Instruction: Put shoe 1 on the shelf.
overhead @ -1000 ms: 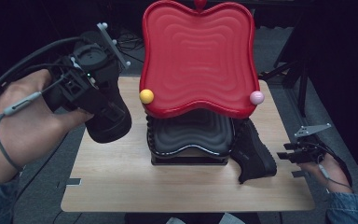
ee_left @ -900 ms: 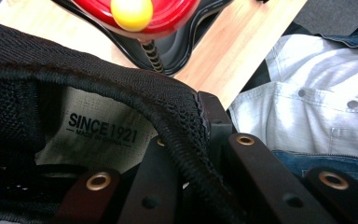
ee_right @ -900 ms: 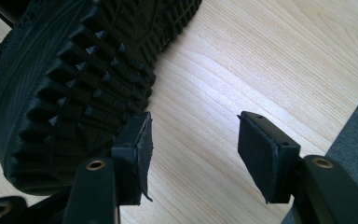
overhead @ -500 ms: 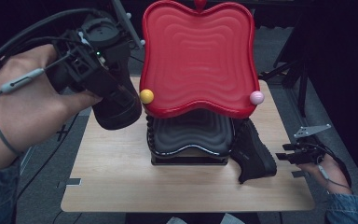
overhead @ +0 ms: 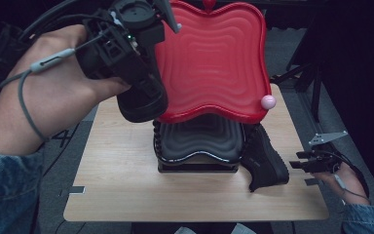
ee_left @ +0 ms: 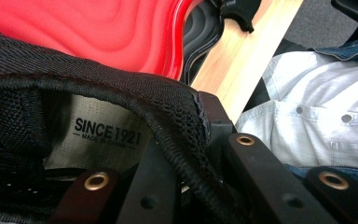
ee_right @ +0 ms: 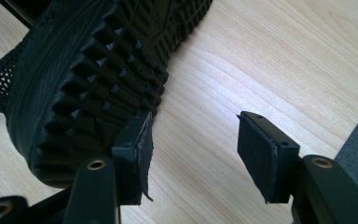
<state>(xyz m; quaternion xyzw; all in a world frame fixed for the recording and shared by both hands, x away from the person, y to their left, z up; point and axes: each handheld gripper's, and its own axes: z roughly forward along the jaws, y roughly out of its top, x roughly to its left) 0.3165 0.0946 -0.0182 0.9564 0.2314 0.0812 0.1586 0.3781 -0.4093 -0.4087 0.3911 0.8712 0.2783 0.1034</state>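
Shoe point(overhead: 143, 100) black mesh, "SINCE 1921" label | left tongs point(overhead: 126, 46) clamped on it | right tongs point(ee_right: 193, 154) wide, empty

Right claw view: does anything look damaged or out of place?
Yes. The pad on one finger of the right claw is peeling at its edge, and the shoe beside it lies on its side, sole showing.

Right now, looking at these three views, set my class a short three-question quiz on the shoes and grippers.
1. True or false: the left gripper holds a black shoe clear of the table.
2. What lies against the black stand: A a second shoe, B a cup, C a book?
3. Are the right gripper jaws open or shut?

Key: 1 true. 2 A. 3 open, nothing between them.
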